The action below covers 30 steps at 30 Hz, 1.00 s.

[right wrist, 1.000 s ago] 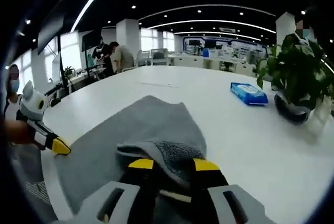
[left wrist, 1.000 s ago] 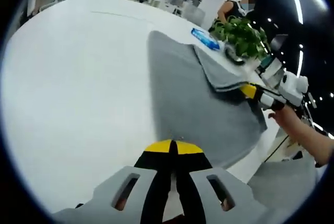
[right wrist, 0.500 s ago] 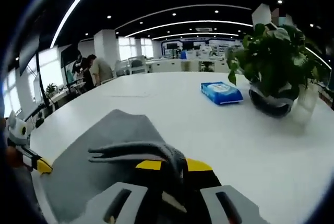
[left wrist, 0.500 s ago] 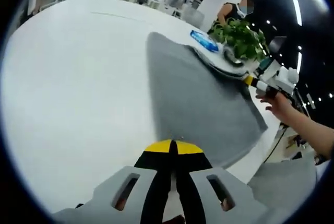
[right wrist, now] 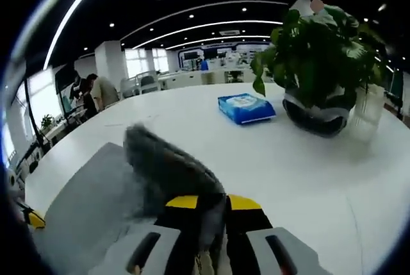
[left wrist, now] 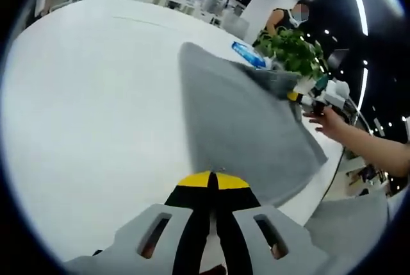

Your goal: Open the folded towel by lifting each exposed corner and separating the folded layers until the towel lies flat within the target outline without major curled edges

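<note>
In the right gripper view, the right gripper (right wrist: 206, 206) is clamped on a raised fold of the grey towel (right wrist: 168, 169), which stands up directly ahead of its yellow-tipped jaws while the rest of the cloth lies spread on the white tabletop (right wrist: 307, 172) to the gripper's left. Beyond the gripper sit a blue packet (right wrist: 246, 108) and, to its right, a potted plant (right wrist: 318, 63). In the left gripper view, the left gripper (left wrist: 212, 182) has its jaws pressed together at the near edge of the towel (left wrist: 243, 134), though I cannot tell whether cloth is pinched between them.
</note>
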{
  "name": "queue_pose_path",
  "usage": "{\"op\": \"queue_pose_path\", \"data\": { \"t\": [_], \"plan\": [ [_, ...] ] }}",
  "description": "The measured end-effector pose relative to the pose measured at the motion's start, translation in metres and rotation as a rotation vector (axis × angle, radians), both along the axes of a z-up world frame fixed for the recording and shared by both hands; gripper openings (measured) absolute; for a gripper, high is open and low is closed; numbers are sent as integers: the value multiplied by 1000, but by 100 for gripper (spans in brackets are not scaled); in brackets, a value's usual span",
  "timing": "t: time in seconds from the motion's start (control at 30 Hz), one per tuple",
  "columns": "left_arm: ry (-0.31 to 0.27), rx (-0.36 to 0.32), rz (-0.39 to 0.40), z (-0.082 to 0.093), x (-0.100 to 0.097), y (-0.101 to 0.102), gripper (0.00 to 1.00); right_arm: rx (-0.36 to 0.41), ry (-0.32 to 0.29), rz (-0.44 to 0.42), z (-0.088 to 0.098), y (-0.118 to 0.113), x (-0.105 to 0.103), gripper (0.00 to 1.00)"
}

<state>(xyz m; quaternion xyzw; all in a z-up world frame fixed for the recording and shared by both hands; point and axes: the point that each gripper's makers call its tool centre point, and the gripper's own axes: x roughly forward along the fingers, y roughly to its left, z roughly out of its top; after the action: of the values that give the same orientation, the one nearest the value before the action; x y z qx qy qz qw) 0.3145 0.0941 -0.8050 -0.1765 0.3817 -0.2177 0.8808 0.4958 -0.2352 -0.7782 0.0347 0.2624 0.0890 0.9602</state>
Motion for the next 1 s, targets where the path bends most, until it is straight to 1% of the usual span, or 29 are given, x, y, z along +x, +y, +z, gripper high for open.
{"op": "queue_pose_path", "data": {
  "t": [0.1,0.17,0.27,0.37,0.43,0.47,0.5,0.57,0.6,0.67,0.73,0.83,1.0],
  "plan": [
    [-7,-4,0,0,0,0,0,-20,6,-21,-7,-14,11,11],
    [-7,-16,6,0,0,0,0,-11,7,-36,-10,-22,17,11],
    [-9,-21,7,0,1,0,0,-10,9,-46,-12,-28,18,11],
    [-20,-21,7,0,1,-1,0,-12,25,-43,-16,-31,13,11],
    [-26,-14,4,1,1,-1,0,-5,31,-45,-15,-33,5,11],
    [-32,-8,-1,1,1,-1,0,23,24,-59,-12,-33,0,12],
    [-36,-3,-4,1,1,-1,0,36,22,-67,-10,-34,-3,13],
    [-45,7,-11,1,1,-2,0,40,25,-71,-8,-35,-10,14],
    [-47,8,-11,1,1,-2,0,44,29,-73,-4,-32,-23,15],
    [-47,11,-9,1,1,-2,0,50,31,-82,0,-31,-37,15],
    [-46,22,-13,1,1,-3,0,72,32,-85,4,-27,-52,15],
    [-49,46,-26,1,1,-4,0,93,51,-76,3,-18,-71,15],
    [-57,68,-39,1,0,-3,1,114,89,-53,-8,-1,-94,15]
  ]
}}
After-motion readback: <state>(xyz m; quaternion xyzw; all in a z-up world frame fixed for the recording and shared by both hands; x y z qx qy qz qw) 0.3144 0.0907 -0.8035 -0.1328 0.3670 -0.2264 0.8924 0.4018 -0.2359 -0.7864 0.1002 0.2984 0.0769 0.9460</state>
